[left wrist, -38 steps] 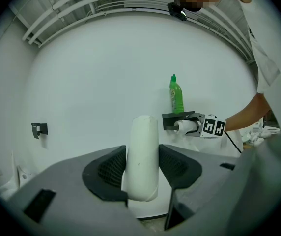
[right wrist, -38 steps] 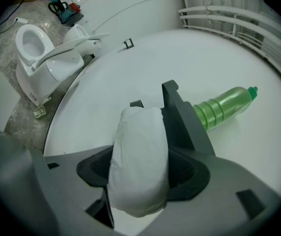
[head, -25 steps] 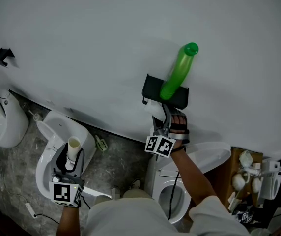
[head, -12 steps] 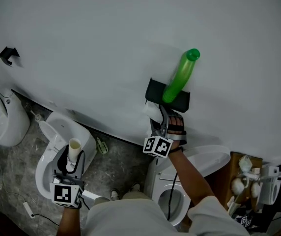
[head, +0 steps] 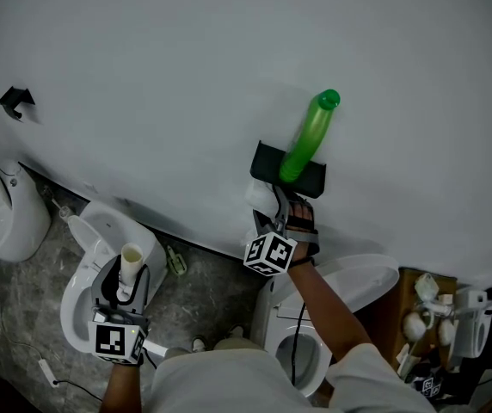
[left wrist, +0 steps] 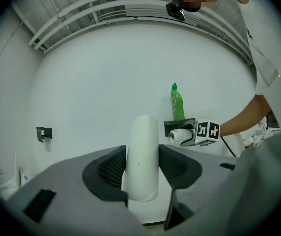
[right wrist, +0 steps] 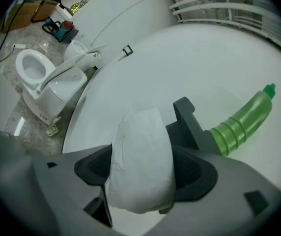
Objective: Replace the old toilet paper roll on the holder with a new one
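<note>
A bare cardboard tube [head: 131,261] stands upright between the jaws of my left gripper [head: 126,275], low at the left; in the left gripper view both pads press on the tube [left wrist: 141,156]. My right gripper [head: 273,203] is at the black wall holder [head: 267,163] with the new white toilet paper roll [head: 259,194] between its jaws. These jaws have just been opening, but in the right gripper view the soft roll [right wrist: 140,161] still fills the gap and touches both pads. The holder [right wrist: 184,113] is right behind the roll. A green bottle [head: 308,138] stands on the holder.
A white toilet [head: 87,239] is under my left gripper and another toilet [head: 362,280] under my right arm. A urinal [head: 5,222] stands far left, below a small black wall hook [head: 14,101]. A wooden box with white items [head: 431,304] sits at the right.
The right gripper has turned slightly at the holder, still with the roll between its jaws. The left gripper and its tube have stayed put.
</note>
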